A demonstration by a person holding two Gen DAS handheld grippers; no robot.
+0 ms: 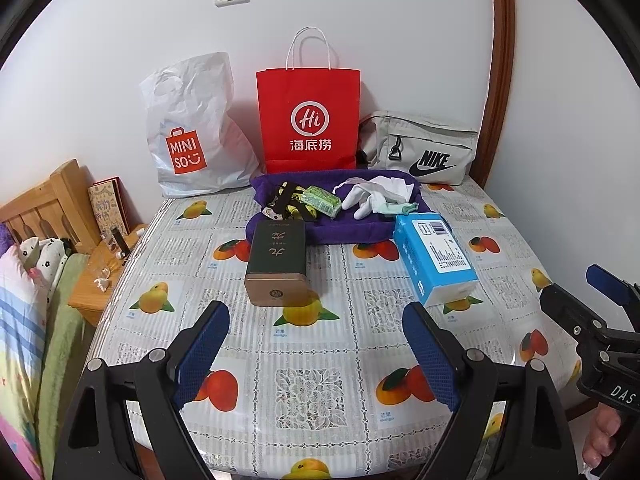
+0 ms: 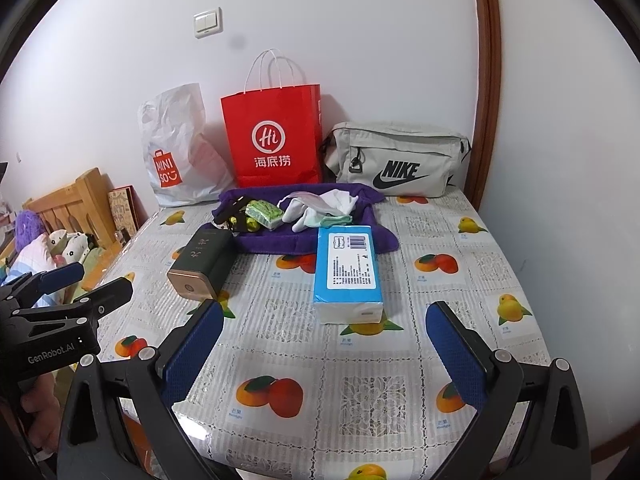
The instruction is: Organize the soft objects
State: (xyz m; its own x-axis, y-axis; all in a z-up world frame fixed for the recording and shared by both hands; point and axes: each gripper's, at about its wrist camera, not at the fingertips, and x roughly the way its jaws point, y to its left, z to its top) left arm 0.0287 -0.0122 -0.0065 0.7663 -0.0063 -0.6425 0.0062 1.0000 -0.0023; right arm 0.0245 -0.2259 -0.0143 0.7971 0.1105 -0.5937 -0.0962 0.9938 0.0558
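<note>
A purple towel (image 1: 352, 229) (image 2: 280, 242) lies at the back of the table. On it rest white gloves (image 1: 366, 196) (image 2: 316, 208), a green tissue packet (image 1: 322, 200) (image 2: 264, 212) and a black-and-yellow strap (image 1: 286, 200) (image 2: 236, 210). A blue tissue pack (image 1: 434, 260) (image 2: 347, 272) and a dark tin (image 1: 277, 266) (image 2: 202, 266) lie in front of the towel. My left gripper (image 1: 316, 356) hovers open over the near table, short of the tin, with nothing between its fingers. My right gripper (image 2: 324, 356) is open too, just short of the blue pack.
Against the wall stand a white Miniso bag (image 1: 192, 132) (image 2: 176, 148), a red paper bag (image 1: 308, 120) (image 2: 274, 140) and a grey Nike pouch (image 1: 424, 148) (image 2: 396, 160). A wooden headboard (image 1: 44, 208) and bedding lie off the table's left edge (image 1: 120, 280).
</note>
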